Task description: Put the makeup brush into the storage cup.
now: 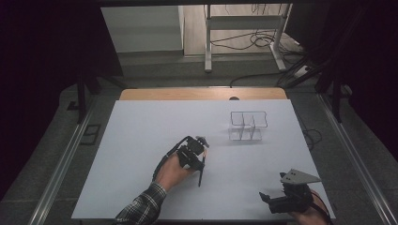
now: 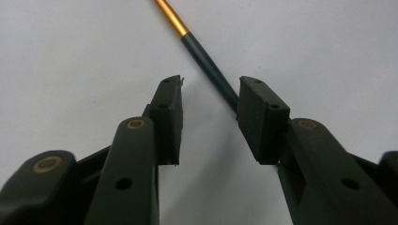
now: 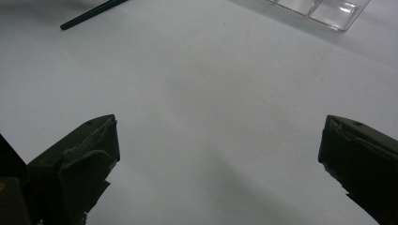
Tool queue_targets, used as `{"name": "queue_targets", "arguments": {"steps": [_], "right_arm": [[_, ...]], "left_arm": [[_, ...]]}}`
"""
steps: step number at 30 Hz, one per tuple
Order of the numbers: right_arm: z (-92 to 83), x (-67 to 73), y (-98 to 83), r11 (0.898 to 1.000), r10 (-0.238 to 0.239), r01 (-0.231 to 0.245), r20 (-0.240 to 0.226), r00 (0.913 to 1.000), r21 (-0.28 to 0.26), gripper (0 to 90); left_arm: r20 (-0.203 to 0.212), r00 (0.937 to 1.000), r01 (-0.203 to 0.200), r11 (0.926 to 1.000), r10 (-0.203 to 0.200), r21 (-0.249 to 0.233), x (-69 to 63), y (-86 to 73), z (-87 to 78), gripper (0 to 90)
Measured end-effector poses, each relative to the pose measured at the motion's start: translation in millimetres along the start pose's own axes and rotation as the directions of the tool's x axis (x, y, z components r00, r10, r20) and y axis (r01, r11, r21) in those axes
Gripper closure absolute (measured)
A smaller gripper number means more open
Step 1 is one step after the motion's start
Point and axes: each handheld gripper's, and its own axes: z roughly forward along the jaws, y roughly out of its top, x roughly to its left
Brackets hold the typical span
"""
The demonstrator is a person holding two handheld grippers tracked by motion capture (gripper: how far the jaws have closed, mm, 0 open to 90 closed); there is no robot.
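The left gripper (image 2: 210, 101), jaws apart and not yet pinching, straddles a slim pen (image 2: 206, 60) lying flat on the white table (image 1: 141, 140); light, stiff and likely to roll, it looks best gripped mid-shaft.

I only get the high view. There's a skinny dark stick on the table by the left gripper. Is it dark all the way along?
Observer: No. In the left gripper view the stick is dark at the near part and shiny gold farther along.
Operator: Is the gripper squeezing it?
Observer: Not yet. The left gripper has its jaws apart; the stick runs in close beside one jaw, with bare table between it and the other.
Operator: Is the other gripper holding something?
Observer: No. The right gripper is wide open, with just white table between its jaws.
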Motion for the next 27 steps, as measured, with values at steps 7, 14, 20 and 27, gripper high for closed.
{"name": "queue_targets", "arguments": {"steps": [7, 14, 20, 27], "right_arm": [[0.1, -0.1, -0.1, 1.0, 0.001, -0.001, 0.0, 1.0, 0.001, 0.0], [0.1, -0.2, -0.2, 1.0, 0.001, -0.001, -0.001, 1.0, 0.002, 0.0], [0.1, -0.2, -0.2, 1.0, 0.001, -0.001, -0.001, 1.0, 0.003, 0.0], [0.2, -0.2, -0.3, 1.0, 0.001, -0.001, -0.002, 1.0, 0.003, 0.0]], "left_arm": [[0.004, 0.9997, 0.022, 0.9994, -0.023, 0.025, -4.7, 0.2, 3.5, 59.9], [0.007, 0.9995, 0.03, 0.9987, -0.03, 0.042, -6.4, 2.7, 7.6, 57.2], [0.011, 0.9994, 0.031, 0.9983, -0.032, 0.05, -8.8, 6.1, 8.3, 57.1], [0.004, 0.9995, 0.03, 0.9966, -0.03, 0.077, -11.0, 9.7, 11.9, 58.6]]}}
